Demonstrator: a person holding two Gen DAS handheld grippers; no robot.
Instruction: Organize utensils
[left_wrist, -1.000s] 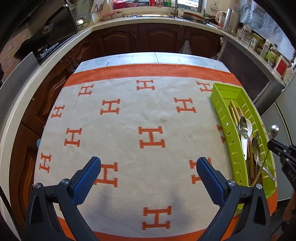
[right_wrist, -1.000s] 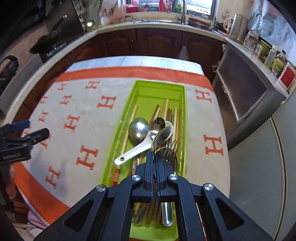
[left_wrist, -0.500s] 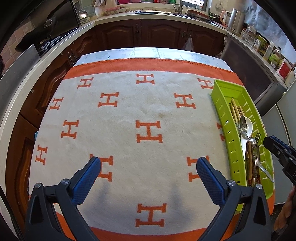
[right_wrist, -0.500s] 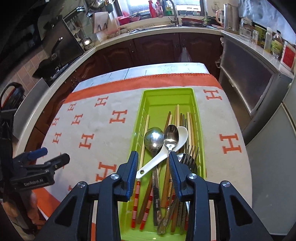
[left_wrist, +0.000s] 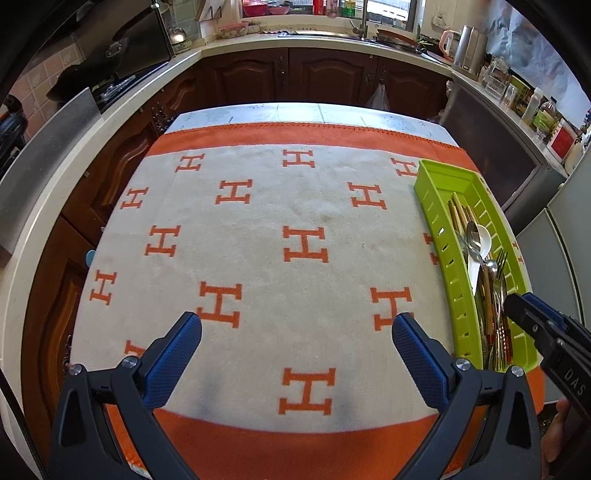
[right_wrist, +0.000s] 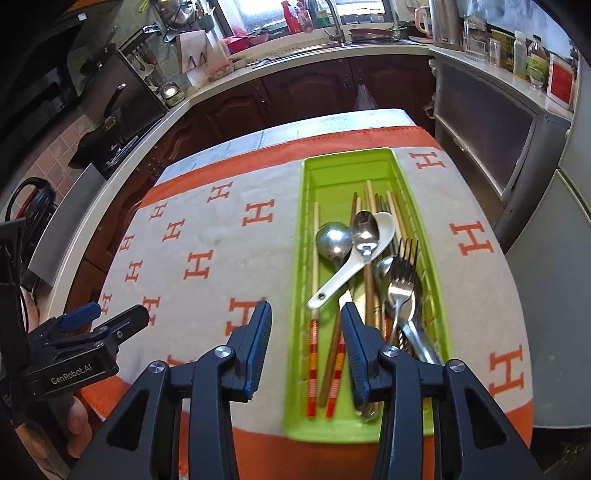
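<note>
Left of the green tray (right_wrist: 369, 173) on the H-patterned cloth (left_wrist: 258, 229), your left gripper (left_wrist: 297, 341) hangs wide open and empty; your right gripper (right_wrist: 306, 332), jaws opening, empty, hovers above the tray's near end, spoons (right_wrist: 365, 232), forks (right_wrist: 404, 273) and chopsticks (right_wrist: 314, 332) lying inside.

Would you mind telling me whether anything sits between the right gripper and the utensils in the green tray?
Nothing visible does. The right gripper, its jaws opening with nothing between them, hangs over the near end of the green tray, and the white spoon, forks and chopsticks lie uncovered just ahead.
</note>
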